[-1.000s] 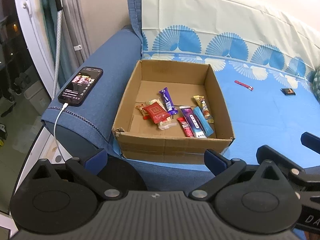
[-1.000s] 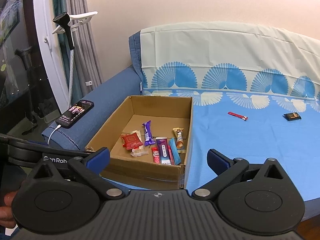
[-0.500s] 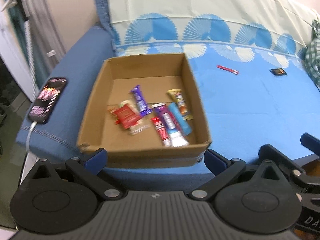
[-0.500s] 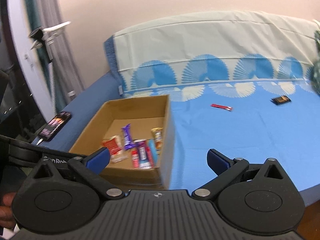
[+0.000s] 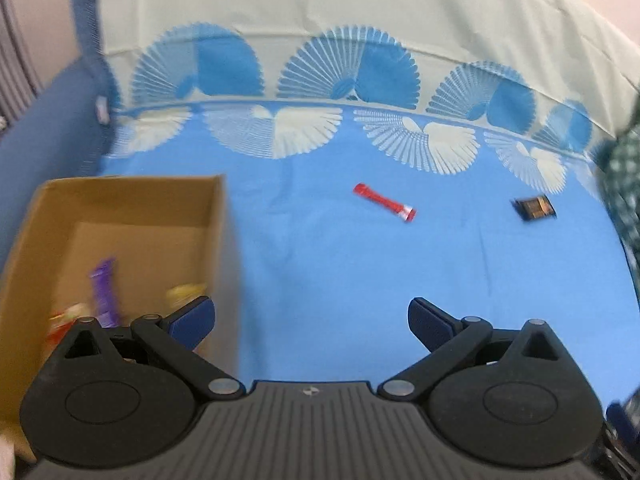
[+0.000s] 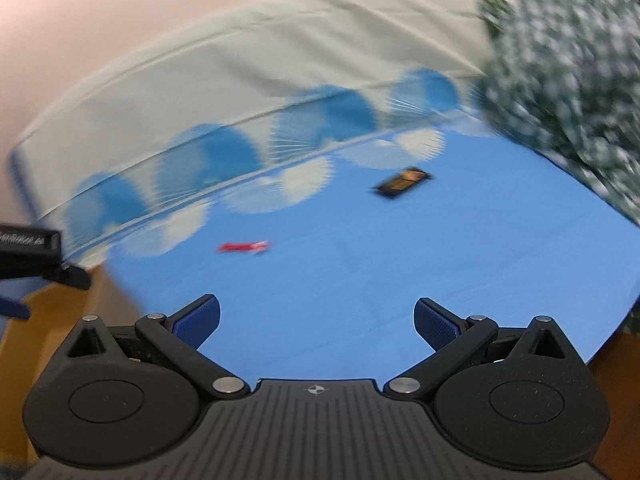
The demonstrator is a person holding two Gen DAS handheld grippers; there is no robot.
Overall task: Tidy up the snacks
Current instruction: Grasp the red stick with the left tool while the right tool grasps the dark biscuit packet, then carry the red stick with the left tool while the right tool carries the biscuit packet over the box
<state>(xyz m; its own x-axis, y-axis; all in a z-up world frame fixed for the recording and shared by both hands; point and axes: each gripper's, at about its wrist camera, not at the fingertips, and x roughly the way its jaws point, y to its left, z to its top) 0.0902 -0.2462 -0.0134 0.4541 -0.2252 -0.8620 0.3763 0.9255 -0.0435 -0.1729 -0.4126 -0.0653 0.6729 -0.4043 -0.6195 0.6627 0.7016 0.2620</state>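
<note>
Hovering over the blue sheet (image 5: 320, 264), the left gripper (image 5: 311, 320) had its fingers spread wide, pinching nothing. The right gripper (image 6: 316, 318) was likewise spread and empty. A red snack stick (image 5: 384, 202) lay at twelve o'clock, a dark packet (image 5: 535, 208) at two o'clock, well apart. The cardboard box (image 5: 132, 196) sat at nine o'clock, blurred snacks inside.

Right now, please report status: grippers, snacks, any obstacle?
Left gripper open, empty. Right gripper open, empty. Red stick snack and dark packet loose on blue sheet, outside cardboard box. Nothing in the way.
</note>
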